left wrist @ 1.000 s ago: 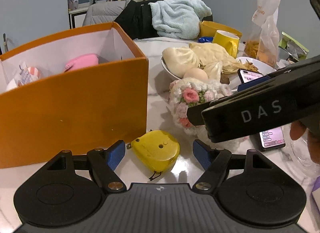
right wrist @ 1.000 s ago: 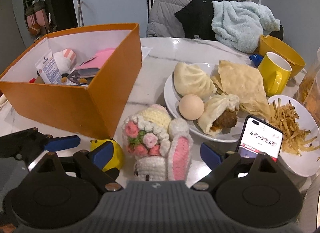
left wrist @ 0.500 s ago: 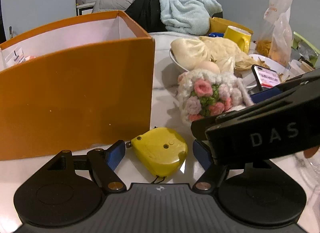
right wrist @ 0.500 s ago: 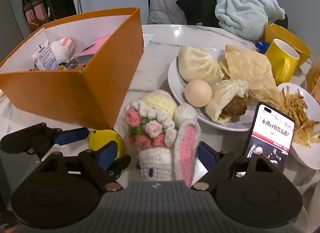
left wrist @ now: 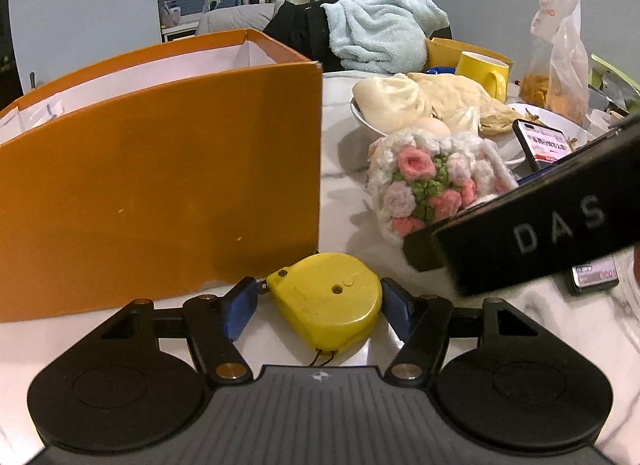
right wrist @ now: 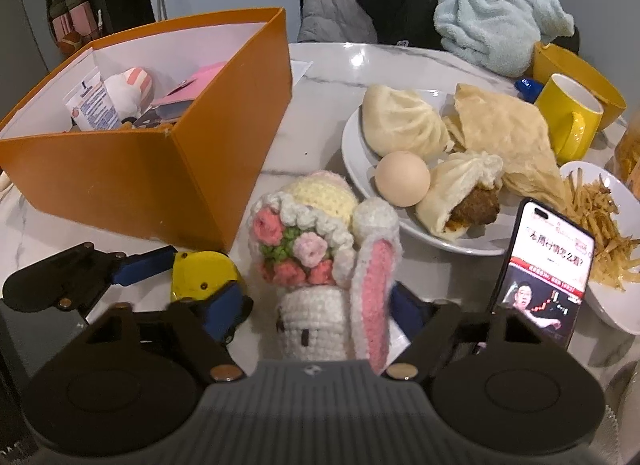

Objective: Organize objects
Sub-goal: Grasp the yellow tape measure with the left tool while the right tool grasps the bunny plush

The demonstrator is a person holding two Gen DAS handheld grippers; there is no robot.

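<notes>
A yellow tape measure (left wrist: 328, 305) lies on the white marble table beside the orange box (left wrist: 160, 185). My left gripper (left wrist: 318, 291) straddles it with its jaws closing, the blue pads right at its sides with barely a gap. A crocheted bunny with pink flowers (right wrist: 308, 257) stands between the closing jaws of my right gripper (right wrist: 314, 307); a gap still shows on its left side, while the right pad meets the pink ear. In the right wrist view one of the left gripper's fingers (right wrist: 140, 263) reaches the tape measure (right wrist: 196, 269). The right gripper's black housing (left wrist: 540, 233) crosses the left wrist view.
The orange box (right wrist: 120, 173) holds a pink pouch, a plush toy and a packet. A plate (right wrist: 356, 161) with buns and an egg, a propped phone (right wrist: 544, 265), a bowl of fries (right wrist: 600, 313), a yellow mug (right wrist: 568, 121) and a plastic bag (left wrist: 556, 45) crowd the right.
Both grippers' jaws have narrowed around their objects. The left gripper has sunk closer to the tape measure; the right has edged closer to the bunny.
</notes>
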